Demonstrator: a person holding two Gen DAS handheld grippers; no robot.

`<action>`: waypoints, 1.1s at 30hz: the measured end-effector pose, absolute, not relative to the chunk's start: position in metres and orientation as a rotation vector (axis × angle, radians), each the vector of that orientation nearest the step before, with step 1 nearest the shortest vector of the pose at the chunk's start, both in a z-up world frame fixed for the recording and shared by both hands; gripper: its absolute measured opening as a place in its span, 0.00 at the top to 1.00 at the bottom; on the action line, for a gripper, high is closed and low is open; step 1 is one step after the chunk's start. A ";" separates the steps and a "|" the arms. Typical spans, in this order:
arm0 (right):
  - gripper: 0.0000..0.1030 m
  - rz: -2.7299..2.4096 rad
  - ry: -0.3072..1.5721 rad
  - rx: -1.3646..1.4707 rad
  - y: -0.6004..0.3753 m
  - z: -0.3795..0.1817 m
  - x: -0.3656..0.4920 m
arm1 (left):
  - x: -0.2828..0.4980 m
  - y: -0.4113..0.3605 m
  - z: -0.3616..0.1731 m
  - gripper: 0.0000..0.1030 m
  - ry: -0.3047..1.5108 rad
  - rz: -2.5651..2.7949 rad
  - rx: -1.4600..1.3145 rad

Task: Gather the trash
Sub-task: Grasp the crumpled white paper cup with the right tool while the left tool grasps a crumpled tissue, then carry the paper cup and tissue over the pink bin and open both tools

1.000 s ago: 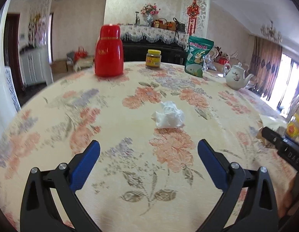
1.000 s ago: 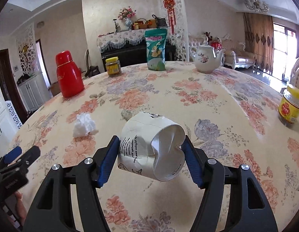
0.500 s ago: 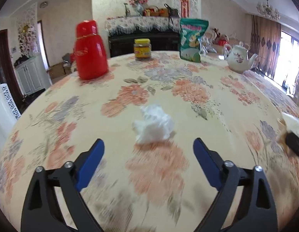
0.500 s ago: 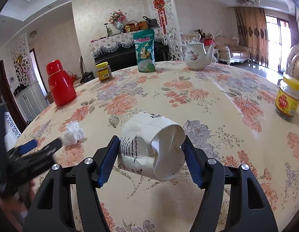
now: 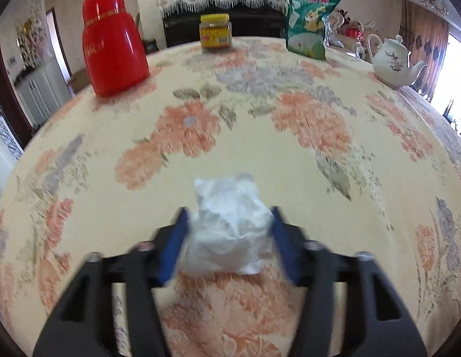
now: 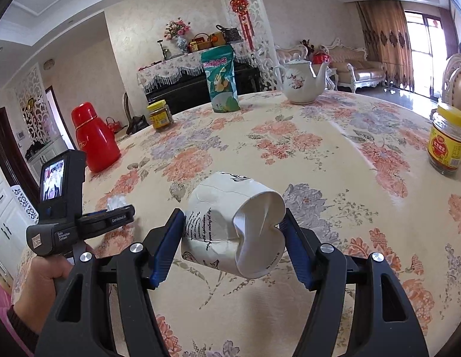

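Left claw [image 5: 229,232] angled down over the floral-clothed counter [image 5: 260,154], jaws closing around a crumpled white tissue [image 5: 227,223] lying on the cloth; blue pads [image 5: 172,244] right at the wad's two sides, contact too blurred to confirm. From the right wrist view, same claw seen low at the left, gripped by a hand [image 6: 41,282], tissue only peeking out beyond its tip.

Right claw [image 6: 232,229] clamped on a crushed white paper cup [image 6: 233,226], jaws about two-thirds apart, cup lifted clear of the counter, dented open mouth turned toward the camera.

Further back on the counter: red thermos [image 5: 113,41], yellow-lidded jar [image 5: 215,34], green snack bag [image 5: 311,19], white teapot [image 5: 392,61]. Second yellow-lidded jar [image 6: 448,139] near the right edge.
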State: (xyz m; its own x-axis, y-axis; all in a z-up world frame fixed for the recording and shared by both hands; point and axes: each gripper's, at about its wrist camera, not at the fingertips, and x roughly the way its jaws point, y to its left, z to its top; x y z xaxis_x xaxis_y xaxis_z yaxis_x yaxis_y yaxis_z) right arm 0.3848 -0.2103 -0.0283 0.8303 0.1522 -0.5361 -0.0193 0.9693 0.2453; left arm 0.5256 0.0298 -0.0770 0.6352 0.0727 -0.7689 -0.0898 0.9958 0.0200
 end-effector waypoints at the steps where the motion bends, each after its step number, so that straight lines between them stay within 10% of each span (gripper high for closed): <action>1: 0.39 0.096 0.587 0.234 -0.209 -0.029 0.385 | 0.522 0.030 -0.077 0.71 0.872 0.084 -0.026; 9: 0.39 0.140 0.596 0.180 -0.194 -0.028 0.384 | 0.454 0.028 -0.059 0.87 0.747 0.032 0.018; 33: 0.39 0.337 0.608 -0.095 -0.115 -0.018 0.359 | 0.292 0.077 -0.018 0.88 0.587 0.068 -0.084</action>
State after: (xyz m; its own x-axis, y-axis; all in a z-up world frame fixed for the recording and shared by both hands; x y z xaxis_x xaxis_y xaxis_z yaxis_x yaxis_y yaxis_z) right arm 0.3591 -0.1149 -0.0184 0.7685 0.2820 -0.5743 -0.3374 0.9413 0.0108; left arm 0.2922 0.0773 -0.0182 0.8306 0.0396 -0.5555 -0.0877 0.9943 -0.0601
